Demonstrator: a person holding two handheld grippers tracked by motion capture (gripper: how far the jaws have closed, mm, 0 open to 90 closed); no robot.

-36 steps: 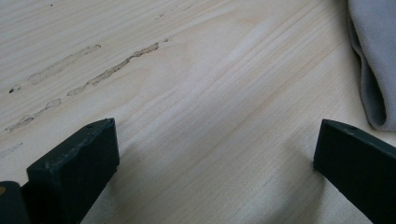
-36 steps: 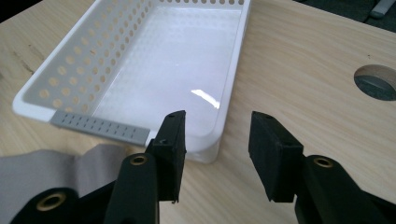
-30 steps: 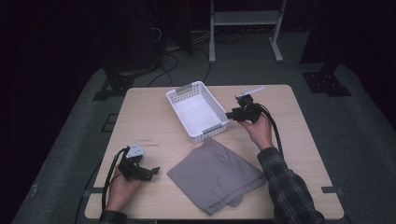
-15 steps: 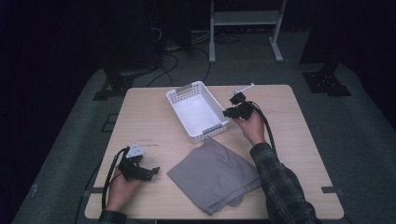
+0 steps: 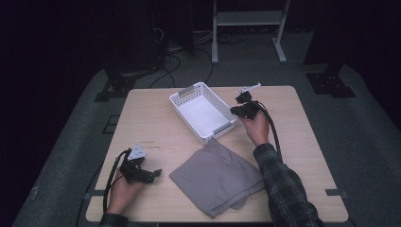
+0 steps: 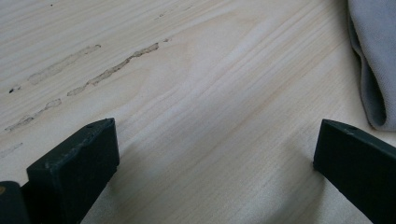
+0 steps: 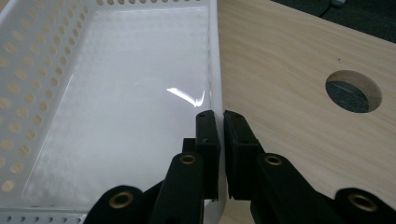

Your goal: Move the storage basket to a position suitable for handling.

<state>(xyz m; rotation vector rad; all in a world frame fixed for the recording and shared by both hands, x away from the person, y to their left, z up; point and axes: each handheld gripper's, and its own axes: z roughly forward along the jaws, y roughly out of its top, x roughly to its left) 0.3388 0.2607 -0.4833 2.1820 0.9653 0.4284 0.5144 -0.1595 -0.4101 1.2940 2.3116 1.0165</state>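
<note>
A white perforated basket [image 5: 186, 92] stands empty and skewed on the far middle of the wooden table [image 5: 156, 123]. My right gripper [image 5: 235, 111] is at its right long wall. In the right gripper view the jaws have just been closing and now pinch that wall [image 7: 214, 56] between them, the right gripper [image 7: 221, 123] shut on it. A folded grey cloth [image 5: 217, 177] lies flat at the near middle. My left gripper [image 5: 155, 174] rests on the table left of the cloth. Its jaws stand wide apart, left gripper [image 6: 215, 154] open over bare wood, with the cloth's edge [image 6: 373, 56] just beyond its right jaw.
A round hole [image 7: 353, 91] is cut in the tabletop to the right of the basket. The dark floor around the table holds cables and a white frame stand [image 5: 246, 19] at the back. Bare wood lies between basket and left gripper.
The right hand has edged slightly towards the basket's wall. The left hand, the basket and the cloth have not moved.
</note>
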